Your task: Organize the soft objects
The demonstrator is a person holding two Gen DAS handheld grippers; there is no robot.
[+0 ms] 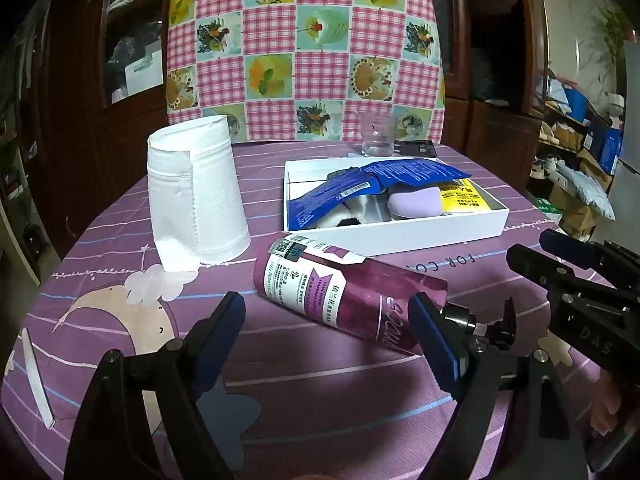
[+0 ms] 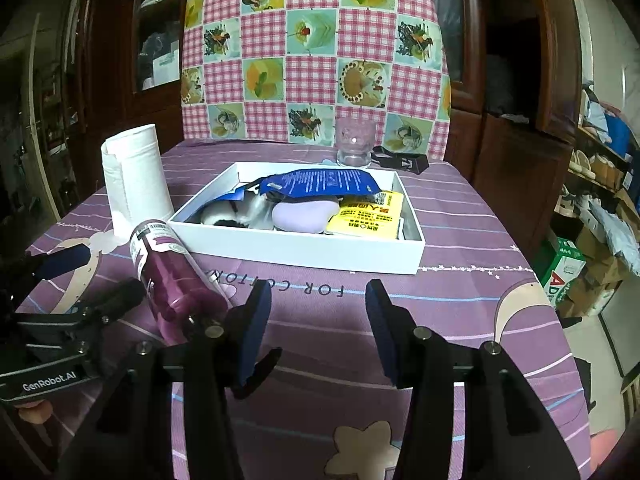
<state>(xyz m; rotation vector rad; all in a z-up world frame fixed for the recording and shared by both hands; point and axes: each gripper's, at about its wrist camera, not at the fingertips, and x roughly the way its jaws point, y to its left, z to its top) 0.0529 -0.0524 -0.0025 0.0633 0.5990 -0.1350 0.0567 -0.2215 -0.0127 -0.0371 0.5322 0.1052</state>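
Observation:
A white box [image 1: 396, 236] [image 2: 300, 252] holds a blue pouch [image 1: 340, 192] [image 2: 320, 182], a lilac soft pad [image 1: 416, 202] [image 2: 304, 214], a yellow packet [image 1: 464, 198] [image 2: 370, 212] and something fluffy, black and white [image 1: 352, 216]. A purple pump bottle [image 1: 340, 292] [image 2: 172, 276] lies on its side in front of the box. My left gripper [image 1: 326, 320] [image 2: 112, 268] is open, its right finger by the bottle's neck and its left finger well clear. To the right, my right gripper [image 2: 318, 312] [image 1: 528, 246] hangs open over bare cloth.
A white roll [image 1: 196, 192] [image 2: 136, 180] stands upright left of the box. A clear glass [image 1: 376, 136] [image 2: 355, 144] and a small black object [image 2: 404, 162] sit behind the box. The purple tablecloth [image 2: 460, 312] ends at a checked chair back. Cabinets and cluttered shelves surround the table.

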